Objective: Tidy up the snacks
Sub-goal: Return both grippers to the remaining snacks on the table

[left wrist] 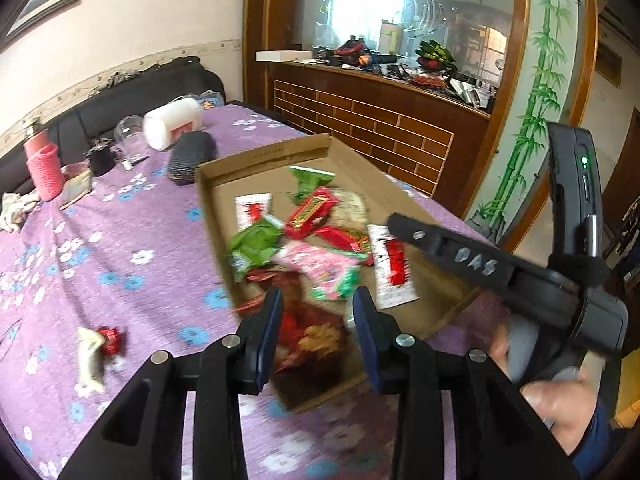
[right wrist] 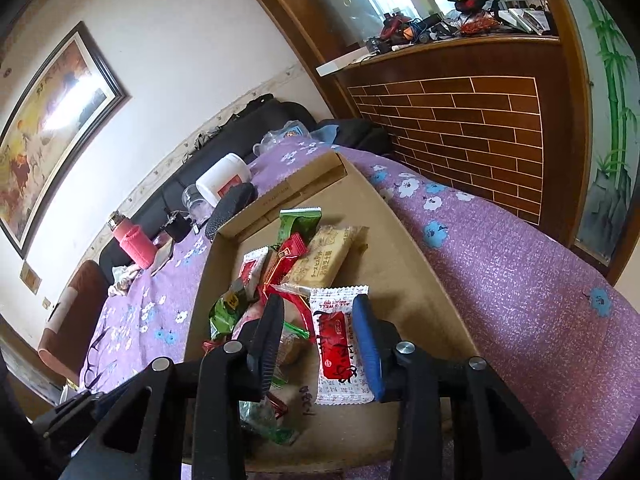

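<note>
A shallow cardboard box (left wrist: 260,156) (right wrist: 404,248) lies on the purple flowered tablecloth and holds several snack packets in red, green, pink and white. My left gripper (left wrist: 316,304) is open over the box's near corner, above a dark red packet (left wrist: 312,340). My right gripper (right wrist: 318,308) is open low over the box, with a white and red packet (right wrist: 340,344) lying between its fingers; the right gripper also shows in the left wrist view (left wrist: 404,224). One white and red snack (left wrist: 98,350) lies on the cloth outside the box, to the left.
At the table's far end stand a pink bottle (left wrist: 40,164), a white jar on its side (left wrist: 172,122), a glass (left wrist: 130,136), a black case (left wrist: 190,156) and a small black cup (left wrist: 100,158). A cluttered wooden counter (left wrist: 380,92) stands beyond the table.
</note>
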`<state>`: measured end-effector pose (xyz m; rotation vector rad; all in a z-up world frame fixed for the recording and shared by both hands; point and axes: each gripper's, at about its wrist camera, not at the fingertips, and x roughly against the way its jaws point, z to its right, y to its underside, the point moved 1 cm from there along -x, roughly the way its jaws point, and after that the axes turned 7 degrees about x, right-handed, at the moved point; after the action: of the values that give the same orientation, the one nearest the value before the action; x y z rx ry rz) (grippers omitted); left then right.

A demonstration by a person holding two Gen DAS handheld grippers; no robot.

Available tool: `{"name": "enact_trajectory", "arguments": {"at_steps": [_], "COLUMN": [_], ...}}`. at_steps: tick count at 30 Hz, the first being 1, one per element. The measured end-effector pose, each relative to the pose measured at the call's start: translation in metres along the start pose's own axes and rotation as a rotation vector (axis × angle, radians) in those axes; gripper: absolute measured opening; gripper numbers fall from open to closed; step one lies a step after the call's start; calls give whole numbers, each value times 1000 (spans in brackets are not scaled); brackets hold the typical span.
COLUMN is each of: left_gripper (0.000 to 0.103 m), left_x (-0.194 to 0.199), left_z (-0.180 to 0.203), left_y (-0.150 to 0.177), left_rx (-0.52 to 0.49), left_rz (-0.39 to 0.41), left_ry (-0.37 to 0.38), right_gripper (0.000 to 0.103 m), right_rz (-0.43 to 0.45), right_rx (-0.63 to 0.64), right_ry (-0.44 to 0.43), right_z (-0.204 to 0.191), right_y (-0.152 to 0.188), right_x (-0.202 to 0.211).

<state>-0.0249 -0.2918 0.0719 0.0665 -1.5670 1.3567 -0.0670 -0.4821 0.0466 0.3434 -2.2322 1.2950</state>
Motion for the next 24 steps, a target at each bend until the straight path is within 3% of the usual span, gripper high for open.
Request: {"name": "enact_trajectory", "arguments": {"at_steps": [9, 12, 16, 20, 24], "left_gripper": [37, 43, 44, 44, 43], "left_x": [39, 50, 40, 20, 4], "left_z": [-92, -128, -165, -174, -169], "left_y": [12, 20, 34, 42, 42], "left_rx": [86, 126, 151, 164, 129], "left_rz": [19, 23, -36, -97, -95], "left_ry": [-161, -225, -289, -277, -312], "right_gripper": [38, 38, 38, 38, 38], "right_rz": [12, 15, 15, 13, 14], "right_rx": [26, 40, 61, 72, 82], "right_ry": [-10, -15, -23, -24, -31], "right_z": [-6, -9, -14, -16, -18], "right_y": [1, 1, 1, 2, 2], "right_x": [3, 4, 3, 2, 2]}}
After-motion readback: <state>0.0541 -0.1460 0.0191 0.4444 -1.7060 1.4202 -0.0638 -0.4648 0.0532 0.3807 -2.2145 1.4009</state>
